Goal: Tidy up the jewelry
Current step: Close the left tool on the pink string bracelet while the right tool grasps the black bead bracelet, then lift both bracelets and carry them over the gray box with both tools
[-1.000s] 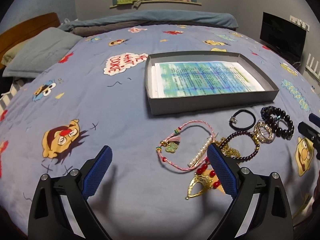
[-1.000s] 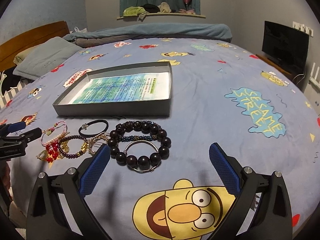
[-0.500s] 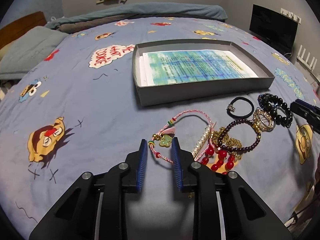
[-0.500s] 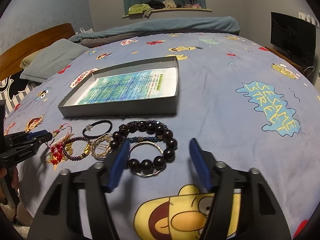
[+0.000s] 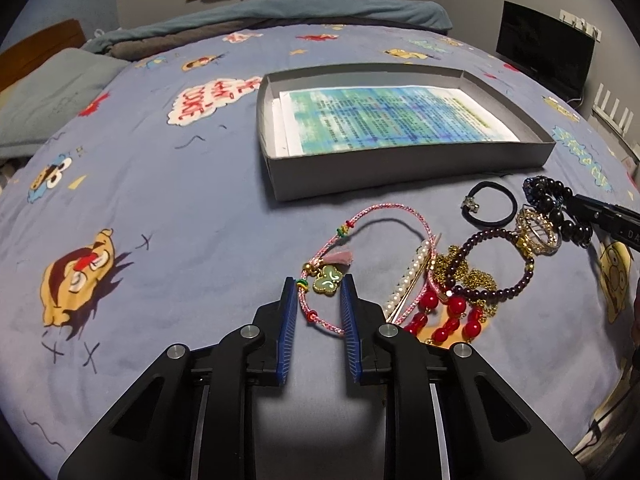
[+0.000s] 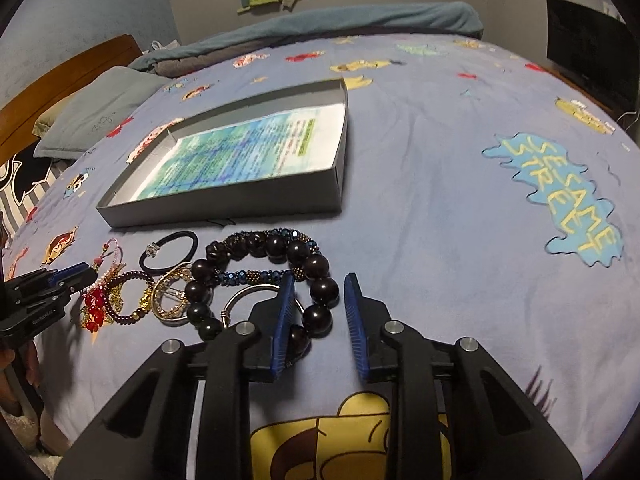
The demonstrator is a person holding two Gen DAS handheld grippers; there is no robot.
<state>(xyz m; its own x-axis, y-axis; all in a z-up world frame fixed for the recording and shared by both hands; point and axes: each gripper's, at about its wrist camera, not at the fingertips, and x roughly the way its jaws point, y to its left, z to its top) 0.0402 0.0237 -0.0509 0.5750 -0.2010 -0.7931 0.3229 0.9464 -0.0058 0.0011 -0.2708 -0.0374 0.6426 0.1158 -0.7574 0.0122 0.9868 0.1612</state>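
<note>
Now, on the left wrist view, the left gripper (image 5: 319, 282) has its blue pads slightly apart, straddling the pink braided cord bracelet with a green charm (image 5: 362, 256) at six o'clock, below the shallow grey cardboard box (image 5: 404, 168). On the right wrist view, the right gripper (image 6: 318, 280) brackets the big dark wooden bead bracelet (image 6: 280, 280), pads apart, not clamping.
</note>
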